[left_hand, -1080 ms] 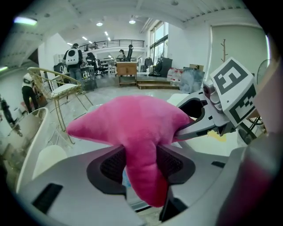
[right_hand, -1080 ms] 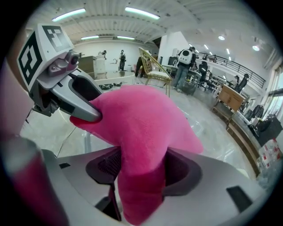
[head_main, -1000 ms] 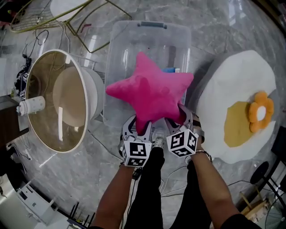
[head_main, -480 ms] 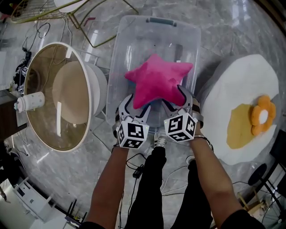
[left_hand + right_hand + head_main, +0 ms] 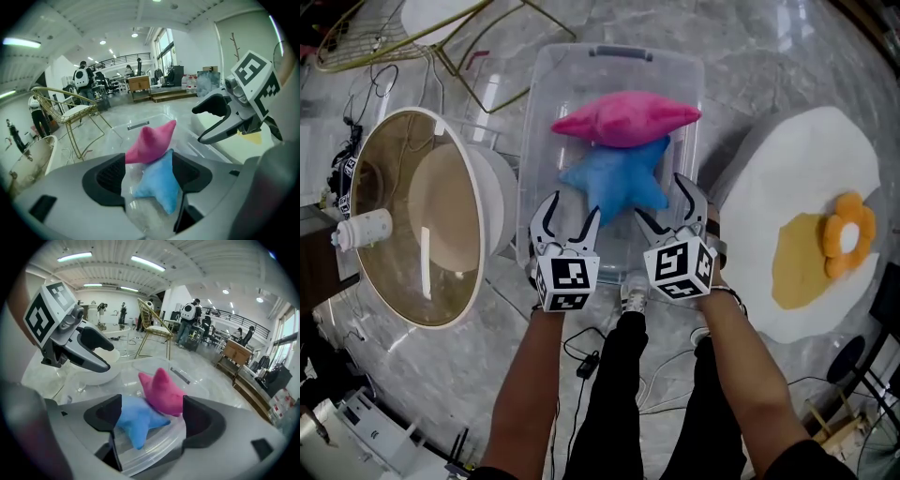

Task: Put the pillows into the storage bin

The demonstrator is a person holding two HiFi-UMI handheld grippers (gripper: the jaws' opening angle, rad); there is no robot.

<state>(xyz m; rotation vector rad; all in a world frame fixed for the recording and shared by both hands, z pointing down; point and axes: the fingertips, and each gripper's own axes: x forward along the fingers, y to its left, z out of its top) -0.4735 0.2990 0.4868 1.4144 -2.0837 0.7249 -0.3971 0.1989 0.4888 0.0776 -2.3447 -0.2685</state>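
While the pink star pillow (image 5: 623,119) is lying inside the storage bin (image 5: 534,178), draped across the blue star pillow (image 5: 614,183) toward the bin's 12 o'clock end, we are hovering both grippers at its 6 o'clock rim. We are opening the jaws of the left gripper (image 5: 573,208) and the right gripper (image 5: 661,202), and nothing is sitting between either pair. We are judging the fried-egg pillow (image 5: 769,216) to be next: it is lying outside at the bin's 3 o'clock, long axis running roughly 12 to 6, nearer our right gripper.
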